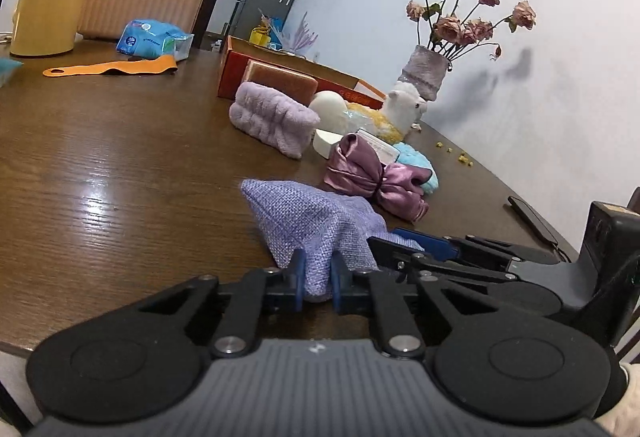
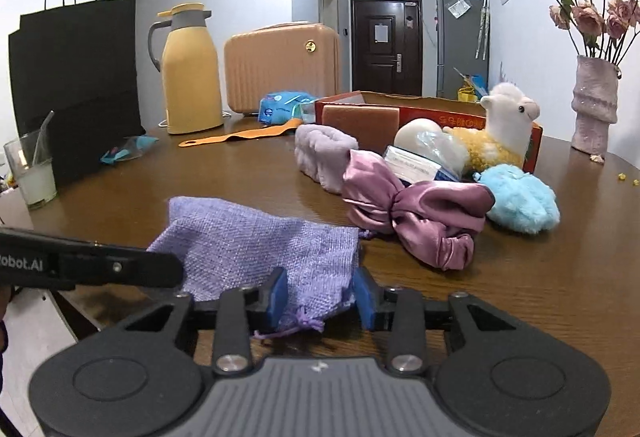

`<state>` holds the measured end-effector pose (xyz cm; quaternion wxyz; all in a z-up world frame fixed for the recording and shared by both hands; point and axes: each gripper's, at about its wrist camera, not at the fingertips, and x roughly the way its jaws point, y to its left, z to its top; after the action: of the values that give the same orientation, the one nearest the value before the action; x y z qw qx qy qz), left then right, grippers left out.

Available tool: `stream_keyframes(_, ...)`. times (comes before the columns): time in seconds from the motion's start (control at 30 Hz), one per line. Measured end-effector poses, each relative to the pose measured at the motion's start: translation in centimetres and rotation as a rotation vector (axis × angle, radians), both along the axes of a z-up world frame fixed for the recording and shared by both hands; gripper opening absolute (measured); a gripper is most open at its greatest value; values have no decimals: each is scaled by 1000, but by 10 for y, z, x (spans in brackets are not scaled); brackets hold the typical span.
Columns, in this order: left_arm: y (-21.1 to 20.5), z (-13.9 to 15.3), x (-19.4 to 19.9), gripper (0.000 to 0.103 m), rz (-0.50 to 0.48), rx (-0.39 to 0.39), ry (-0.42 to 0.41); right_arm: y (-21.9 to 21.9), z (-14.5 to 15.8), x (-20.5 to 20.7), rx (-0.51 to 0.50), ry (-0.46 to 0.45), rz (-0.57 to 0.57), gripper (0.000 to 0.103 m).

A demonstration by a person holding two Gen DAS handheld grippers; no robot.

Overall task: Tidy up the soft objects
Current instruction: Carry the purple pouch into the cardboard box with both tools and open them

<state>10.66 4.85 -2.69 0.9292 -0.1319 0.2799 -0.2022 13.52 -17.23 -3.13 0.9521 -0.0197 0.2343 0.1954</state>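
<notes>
A purple woven drawstring pouch (image 1: 316, 225) lies near the front edge of the brown table (image 1: 120, 165). My left gripper (image 1: 318, 279) is shut on one end of it, cloth pinched between the blue pads. In the right wrist view my right gripper (image 2: 320, 297) is shut on the pouch (image 2: 260, 249) at its drawstring neck, both pads touching the cloth. The left gripper's black finger (image 2: 120, 269) reaches in from the left to the pouch's other end. The right gripper (image 1: 396, 247) shows side-on at the pouch's right.
Behind the pouch lie a pink satin bow (image 2: 416, 213), a blue fluffy ball (image 2: 520, 197), a lilac plush roll (image 2: 324, 153) and an alpaca toy (image 2: 504, 125) before a red box (image 2: 420, 105). A vase (image 2: 594, 101), yellow thermos (image 2: 192, 77), suitcase (image 2: 280, 69), black bag (image 2: 76, 77) and glass (image 2: 34, 173) stand around.
</notes>
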Motion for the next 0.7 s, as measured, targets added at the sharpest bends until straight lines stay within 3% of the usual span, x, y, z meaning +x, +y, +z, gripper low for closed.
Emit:
stream_keyframes(0.1,-2,0,-3,11,-4,8,-5,1,-3,-6,0,-28,32,16)
stream_keyframes(0.23,-4,4,-7,9,-19,5,-11,14,-6,-20,-97,-109,47,9)
stream_keyframes(0.4,0,33,6,8,-32,-12,-90,3,23,-18,-12,-157,54,9)
stream_keyframes(0.57,-3,83,76,8,-63,-30,-162,-19,75,40,68,-198,73,9)
stream_keyframes(0.7,-10,128,172,8,-63,-17,-175,-23,127,134,35,-162,120,9)
